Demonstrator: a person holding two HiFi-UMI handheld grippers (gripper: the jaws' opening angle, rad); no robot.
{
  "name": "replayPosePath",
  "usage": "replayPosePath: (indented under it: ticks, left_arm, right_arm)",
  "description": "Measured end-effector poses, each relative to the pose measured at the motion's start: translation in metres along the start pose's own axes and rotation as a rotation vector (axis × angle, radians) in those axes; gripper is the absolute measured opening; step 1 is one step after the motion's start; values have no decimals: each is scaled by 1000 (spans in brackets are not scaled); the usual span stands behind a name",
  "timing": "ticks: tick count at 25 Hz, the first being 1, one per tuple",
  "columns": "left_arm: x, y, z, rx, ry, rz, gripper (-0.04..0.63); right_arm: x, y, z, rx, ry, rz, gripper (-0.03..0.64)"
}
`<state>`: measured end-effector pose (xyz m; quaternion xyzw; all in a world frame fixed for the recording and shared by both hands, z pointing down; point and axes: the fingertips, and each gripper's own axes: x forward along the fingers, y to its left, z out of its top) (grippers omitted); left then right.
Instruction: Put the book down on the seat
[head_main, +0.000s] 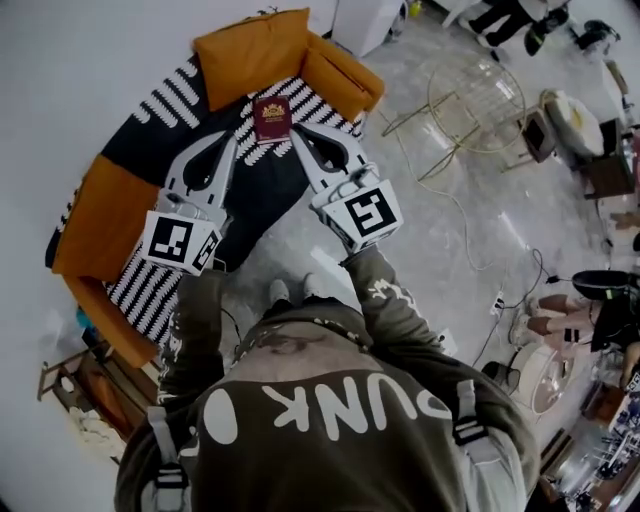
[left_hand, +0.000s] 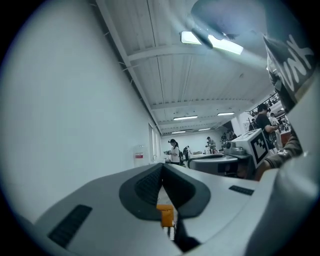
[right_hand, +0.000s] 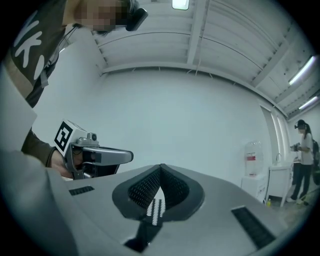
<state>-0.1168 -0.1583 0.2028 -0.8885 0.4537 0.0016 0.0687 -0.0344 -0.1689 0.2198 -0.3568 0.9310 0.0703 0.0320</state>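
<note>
A dark red book (head_main: 272, 118) lies flat on the black-and-white striped seat (head_main: 180, 100) of an orange-cushioned sofa. My left gripper (head_main: 240, 138) points at the book's near left corner and my right gripper (head_main: 298, 138) at its near right corner; whether either touches it I cannot tell. In the left gripper view the jaws of the left gripper (left_hand: 162, 170) are shut with nothing between them. The right gripper (right_hand: 161, 169) looks the same in its own view. Both of these cameras look upward, so the book is hidden from them.
Orange cushions (head_main: 255, 45) stand behind the book and an orange armrest (head_main: 100, 215) lies to the left. A wire-frame chair (head_main: 480, 100) and cables (head_main: 470, 240) are on the floor to the right. A wooden crate (head_main: 80, 395) sits at lower left. People stand in the background (left_hand: 174, 150).
</note>
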Motion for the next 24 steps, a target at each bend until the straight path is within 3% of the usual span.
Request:
replayPosePath:
  ticks: [14, 24]
  left_arm:
    - [-9, -22, 6, 13, -14, -3, 3]
    - [-50, -37, 48, 42, -28, 16, 3]
  right_arm:
    - [-22, 10, 8, -13, -10, 2, 10]
    - [-40, 45, 53, -29, -34, 12, 9]
